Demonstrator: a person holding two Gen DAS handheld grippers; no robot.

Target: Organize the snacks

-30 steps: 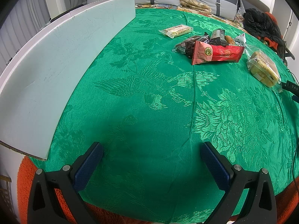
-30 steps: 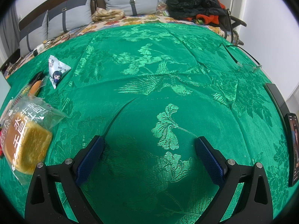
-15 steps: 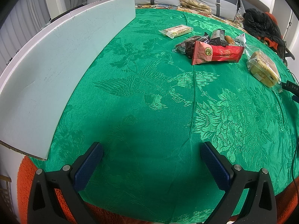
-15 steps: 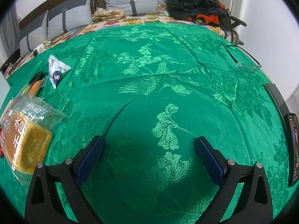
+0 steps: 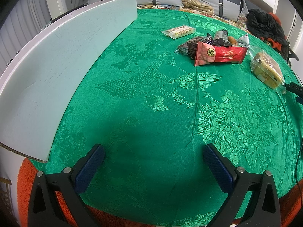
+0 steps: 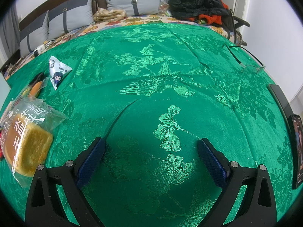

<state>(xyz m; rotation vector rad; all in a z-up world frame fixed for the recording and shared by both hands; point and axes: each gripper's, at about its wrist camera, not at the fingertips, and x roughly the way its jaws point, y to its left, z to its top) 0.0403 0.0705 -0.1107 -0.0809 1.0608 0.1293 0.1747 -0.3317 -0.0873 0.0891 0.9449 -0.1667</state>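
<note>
Judging from the layout, we have sorted nothing yet: left gripper point(image 5: 153, 162) and right gripper point(image 6: 150, 157) gape wide, empty; snacks cluster loosely around the red foil packet point(image 5: 219, 55), bagged yellow bread point(image 6: 26, 143) beside it.

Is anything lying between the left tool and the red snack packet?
Nothing visible. Only bare green cloth lies between the open left tool and the red snack packet; the other snacks sit behind and beside it.
</note>
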